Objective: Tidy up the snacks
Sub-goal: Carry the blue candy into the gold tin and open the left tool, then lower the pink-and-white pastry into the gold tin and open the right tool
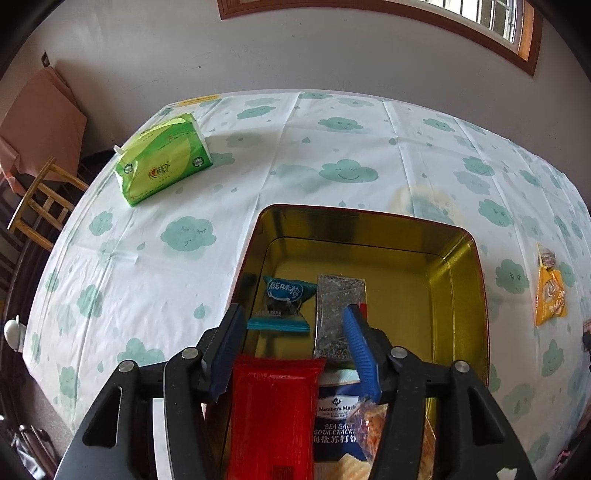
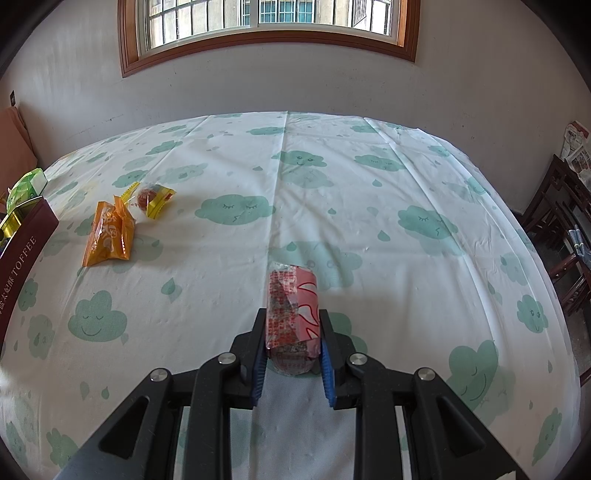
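A gold-lined tin (image 1: pixel 461 258) stands on the cloud-print tablecloth. In it lie a blue plum candy (image 1: pixel 286 299), a silver speckled packet (image 1: pixel 338 314), a red packet (image 1: pixel 273 417), a Member's Mark soda cracker pack (image 1: pixel 338 413) and a clear-wrapped snack (image 1: pixel 369 424). My left gripper (image 1: pixel 295 350) is open above the tin, holding nothing. My right gripper (image 2: pixel 293 343) is shut on a pink-red wrapped snack (image 2: pixel 293 306) at the table surface. An orange packet (image 2: pixel 109 234) and a yellow-wrapped candy (image 2: pixel 151 199) lie far left of it; the orange packet also shows in the left wrist view (image 1: pixel 550 295).
A green tissue pack (image 1: pixel 164 158) sits at the table's far left. The tin's maroon side (image 2: pixel 22 251) shows at the left edge of the right wrist view. Wooden chairs (image 1: pixel 40 199) (image 2: pixel 565 236) stand beside the table. A wall with a window (image 2: pixel 266 22) is behind.
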`<state>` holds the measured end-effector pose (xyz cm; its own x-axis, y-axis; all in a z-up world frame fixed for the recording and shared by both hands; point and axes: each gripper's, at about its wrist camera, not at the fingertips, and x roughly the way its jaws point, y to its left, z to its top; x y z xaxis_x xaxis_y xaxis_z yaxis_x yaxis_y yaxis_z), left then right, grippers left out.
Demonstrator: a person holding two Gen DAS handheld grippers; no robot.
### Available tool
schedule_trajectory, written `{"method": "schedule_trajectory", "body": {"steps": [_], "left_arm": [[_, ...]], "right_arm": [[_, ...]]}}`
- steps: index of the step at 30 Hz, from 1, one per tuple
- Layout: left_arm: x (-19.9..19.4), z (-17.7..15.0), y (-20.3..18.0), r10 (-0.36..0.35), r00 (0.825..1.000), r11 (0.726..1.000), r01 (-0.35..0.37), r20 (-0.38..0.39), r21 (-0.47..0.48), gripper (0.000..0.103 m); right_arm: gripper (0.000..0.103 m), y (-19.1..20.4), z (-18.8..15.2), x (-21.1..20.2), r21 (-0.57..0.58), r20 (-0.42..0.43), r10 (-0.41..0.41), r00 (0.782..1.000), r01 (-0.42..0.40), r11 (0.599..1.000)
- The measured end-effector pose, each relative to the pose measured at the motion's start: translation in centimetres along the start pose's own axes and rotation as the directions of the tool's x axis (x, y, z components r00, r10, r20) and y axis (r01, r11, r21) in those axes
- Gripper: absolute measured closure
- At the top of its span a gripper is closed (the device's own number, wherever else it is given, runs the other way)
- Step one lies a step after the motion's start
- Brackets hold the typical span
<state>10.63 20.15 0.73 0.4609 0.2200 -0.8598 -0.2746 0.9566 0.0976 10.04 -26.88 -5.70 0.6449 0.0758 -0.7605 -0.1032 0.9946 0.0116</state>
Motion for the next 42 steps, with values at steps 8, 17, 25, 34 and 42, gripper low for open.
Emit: {"method": "schedule_trajectory", "body": {"steps": [8, 17, 25, 34, 42], "left_arm": [[-3.5, -3.1, 0.2, 0.027, 0.996, 0.998, -0.023, 0.079, -0.053, 0.034], [-5.1, -5.6, 0.8, 0.054, 0.990, 0.996, -0.044, 0.128, -0.079, 0.021], [-6.1, -7.1, 1.9, 0.063, 0.988, 0.994, -0.049, 0.143, -0.101, 0.020], [-6.3, -8.1, 5.0, 0.072, 0.988, 0.981, -0.045, 0.140, -0.187, 0.016], [-6.2, -9.0, 7.5, 0.090, 0.990, 0.965, -0.059, 0.111, -0.255, 0.016]], "right_arm": [[0.079, 0.0, 0.1, 0.0, 0.001, -0.003, -0.010, 1.000, 0.010, 1.000], [0.079, 2.8, 1.2, -1.2, -0.011, 0.011, 0.016, 1.000, -0.016, 1.000], [0.079, 9.6, 2.8, -2.6, -0.078, 0.019, 0.132, 0.991, -0.130, 0.988], [0.079, 18.9, 4.6, -4.3, -0.168, 0.019, 0.299, 0.954, -0.292, 0.942], [0.079, 27.2, 6.2, -4.9, -0.274, -0.008, 0.414, 0.910, -0.400, 0.874]]}}
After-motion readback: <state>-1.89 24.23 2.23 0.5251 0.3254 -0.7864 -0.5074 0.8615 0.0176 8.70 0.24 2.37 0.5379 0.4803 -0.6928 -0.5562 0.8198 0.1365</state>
